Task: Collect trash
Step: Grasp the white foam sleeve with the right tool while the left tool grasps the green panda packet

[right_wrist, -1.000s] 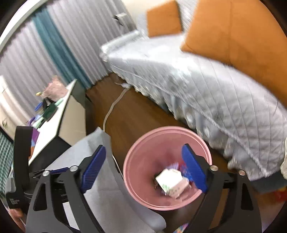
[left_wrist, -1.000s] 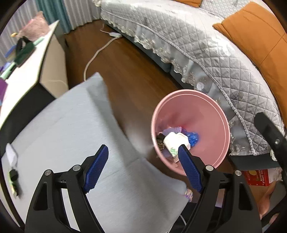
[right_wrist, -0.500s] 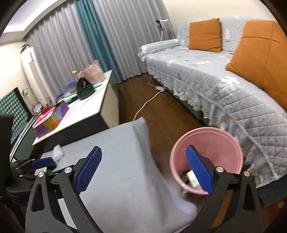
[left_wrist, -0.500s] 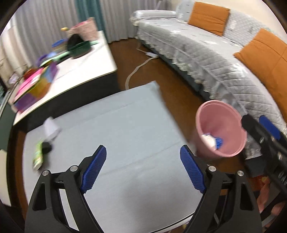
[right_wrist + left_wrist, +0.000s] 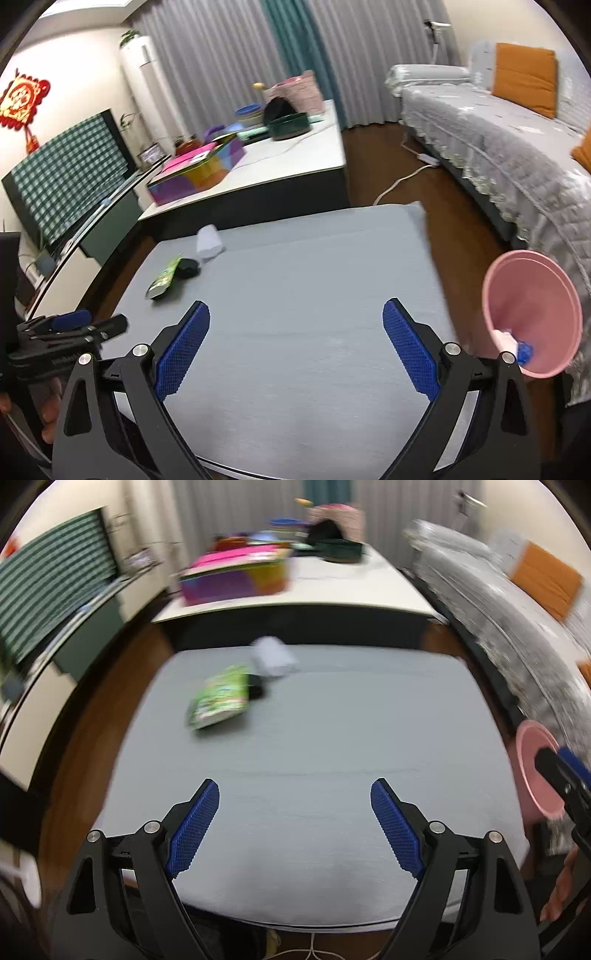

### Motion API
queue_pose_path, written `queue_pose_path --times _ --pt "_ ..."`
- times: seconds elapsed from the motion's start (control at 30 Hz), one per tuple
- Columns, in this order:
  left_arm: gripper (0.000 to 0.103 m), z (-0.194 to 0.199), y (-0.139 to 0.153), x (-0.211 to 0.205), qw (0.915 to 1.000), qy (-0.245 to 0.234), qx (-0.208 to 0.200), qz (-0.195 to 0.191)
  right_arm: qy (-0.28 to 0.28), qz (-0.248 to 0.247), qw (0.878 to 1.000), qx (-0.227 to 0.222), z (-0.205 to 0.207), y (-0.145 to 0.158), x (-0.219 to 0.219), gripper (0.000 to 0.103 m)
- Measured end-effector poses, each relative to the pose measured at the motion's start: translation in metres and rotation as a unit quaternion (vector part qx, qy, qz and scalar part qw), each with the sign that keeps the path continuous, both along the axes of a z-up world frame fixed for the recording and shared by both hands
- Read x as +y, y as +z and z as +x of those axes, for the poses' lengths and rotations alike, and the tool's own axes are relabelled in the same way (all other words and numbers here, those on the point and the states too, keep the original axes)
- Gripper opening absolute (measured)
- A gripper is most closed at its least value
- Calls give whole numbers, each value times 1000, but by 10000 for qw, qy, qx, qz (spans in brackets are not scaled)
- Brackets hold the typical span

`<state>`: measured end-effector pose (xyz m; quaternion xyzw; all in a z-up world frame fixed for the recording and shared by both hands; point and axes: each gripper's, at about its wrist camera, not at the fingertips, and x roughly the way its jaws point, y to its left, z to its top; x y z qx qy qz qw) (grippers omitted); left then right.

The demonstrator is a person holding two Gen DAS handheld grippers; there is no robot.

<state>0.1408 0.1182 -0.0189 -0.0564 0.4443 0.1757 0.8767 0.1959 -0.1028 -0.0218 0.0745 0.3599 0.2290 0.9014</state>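
While both grippers hang empty over the grey-covered table [image 5: 314, 295], the scene runs from left to right like this:

Left gripper [image 5: 294, 825]: jaws spread wide, nothing between the blue pads; it hovers above the near part of the cloth.
Green wrapper [image 5: 164, 277]: lying flat towards the table's far left corner.
Black object [image 5: 188, 268]: small, dark, just beside the wrapper's right end; too blurred to identify.
White tissue [image 5: 209, 240]: crumpled, just behind the black object, near the far edge.
Right gripper [image 5: 295, 350]: fingers wide apart, holding nothing, over the near middle of the table.
Pink bin [image 5: 532, 317]: off the table's right side, between table and sofa [image 5: 517, 147], its mouth tilted towards the camera; white and blue scraps lie inside.
Background: a white low table [image 5: 288, 158] with a bright multicoloured box [image 5: 195, 173] stands beyond the far edge.
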Motion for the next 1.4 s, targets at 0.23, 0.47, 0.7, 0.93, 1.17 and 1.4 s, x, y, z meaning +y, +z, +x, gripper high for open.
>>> queue_pose_path --times 0.23,0.47,0.7,0.93,1.17,1.4 --pt "82 -17 2 57 9973 701 -99 -202 509 -122 9986 5 -1 -1 44 93" --pt "82 3 -9 104 9957 887 46 -280 677 -453 9966 156 12 -14 73 93" --pt "82 53 -23 149 9966 608 393 -401 975 -1067 9888 368 36 -33 108 93" --pt "82 113 -76 177 9878 235 970 -1195 1269 -1287 9819 565 78 -53 153 93" --pt "81 153 -103 177 9832 -38 1275 -1310 1322 -1401 9785 731 128 -75 186 93" --pt "0 153 -106 178 9820 57 1430 -1234 1344 -1456 9761 891 147 -98 195 93"
